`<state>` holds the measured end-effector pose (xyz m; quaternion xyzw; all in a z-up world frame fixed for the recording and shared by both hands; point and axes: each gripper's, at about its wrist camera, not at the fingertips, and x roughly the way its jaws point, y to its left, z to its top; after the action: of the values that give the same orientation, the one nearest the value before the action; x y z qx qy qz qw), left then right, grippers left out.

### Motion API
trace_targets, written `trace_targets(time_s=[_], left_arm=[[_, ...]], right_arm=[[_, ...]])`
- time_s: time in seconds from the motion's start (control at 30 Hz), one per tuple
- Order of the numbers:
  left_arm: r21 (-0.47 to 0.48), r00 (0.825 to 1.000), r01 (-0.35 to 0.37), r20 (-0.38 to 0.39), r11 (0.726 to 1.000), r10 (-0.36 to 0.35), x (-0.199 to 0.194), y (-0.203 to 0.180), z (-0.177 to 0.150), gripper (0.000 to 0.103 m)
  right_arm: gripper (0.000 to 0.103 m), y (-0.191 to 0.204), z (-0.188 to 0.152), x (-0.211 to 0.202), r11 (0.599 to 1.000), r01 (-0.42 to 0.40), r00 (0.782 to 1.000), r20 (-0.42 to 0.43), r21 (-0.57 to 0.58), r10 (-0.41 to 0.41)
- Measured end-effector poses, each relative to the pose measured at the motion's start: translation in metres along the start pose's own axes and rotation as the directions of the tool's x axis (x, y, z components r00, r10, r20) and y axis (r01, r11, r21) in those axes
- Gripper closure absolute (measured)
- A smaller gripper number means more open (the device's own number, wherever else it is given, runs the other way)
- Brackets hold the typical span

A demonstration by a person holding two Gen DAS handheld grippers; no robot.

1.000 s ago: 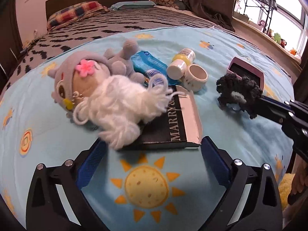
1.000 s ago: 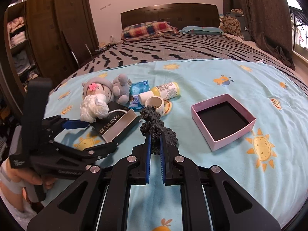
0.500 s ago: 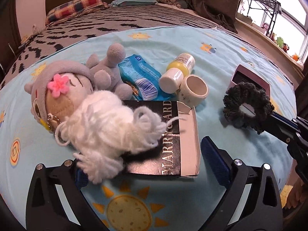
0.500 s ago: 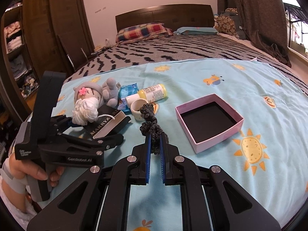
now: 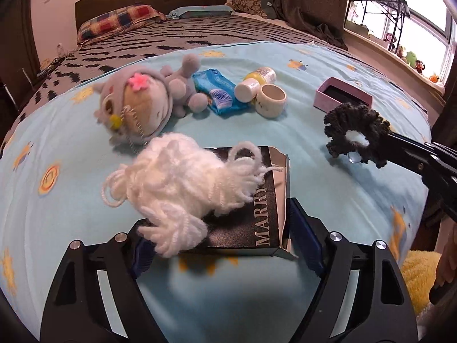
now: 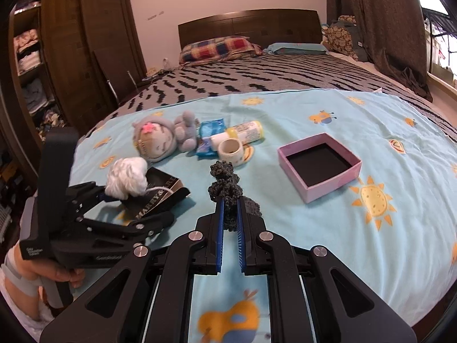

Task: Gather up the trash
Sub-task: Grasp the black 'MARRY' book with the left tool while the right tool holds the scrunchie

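On the near left of the bed (image 6: 371, 131), my left claw (image 5: 225, 245) is closing around the torn black box (image 5: 257, 200), which lies between its jaws with a white yarn bundle (image 5: 182, 183) partly on top; I cannot tell whether the pads press it yet. My right claw (image 6: 230, 214) is clamped on the dark scrunchie (image 6: 225, 188), held above the blue sheet. I judge the step to be gripping the box. Next, I need a firm hold on the box alone, then a lift that sheds the yarn. The pink tray (image 6: 320, 177) sits empty to the right.
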<state>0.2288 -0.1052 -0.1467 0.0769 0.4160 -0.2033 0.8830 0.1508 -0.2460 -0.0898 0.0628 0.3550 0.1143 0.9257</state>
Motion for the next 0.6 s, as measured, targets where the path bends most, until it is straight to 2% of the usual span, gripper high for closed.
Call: trace_targets(time_s=[0.07,0.1,0.33,0.6], left_arm=[[-0.016,1.0,0.003,0.009,1.0,-0.002,-0.012,0.003,-0.01,0.028],[-0.021,1.0,-0.002,0.011,1.0,0.002,-0.016,0.005,-0.015,0.035],[-0.032,1.0,-0.025,0.011,0.999,0.025,-0.041,0.009,-0.04,0.035],[0.001,0.998,-0.037,0.056,0.999,0.037,-0.088,-0.003,-0.071,0.035]], right_arm=[[0.093,0.005,-0.005,-0.005,1.0,-0.006,1.0,-0.003,0.002,0.006],[0.093,0.006,-0.007,-0.007,1.0,-0.007,1.0,-0.004,0.002,0.007],[0.093,0.018,-0.025,-0.028,1.0,-0.016,1.0,-0.007,0.008,0.016],[0.093,0.035,-0.046,-0.063,1.0,-0.02,1.0,0.009,-0.004,0.02]])
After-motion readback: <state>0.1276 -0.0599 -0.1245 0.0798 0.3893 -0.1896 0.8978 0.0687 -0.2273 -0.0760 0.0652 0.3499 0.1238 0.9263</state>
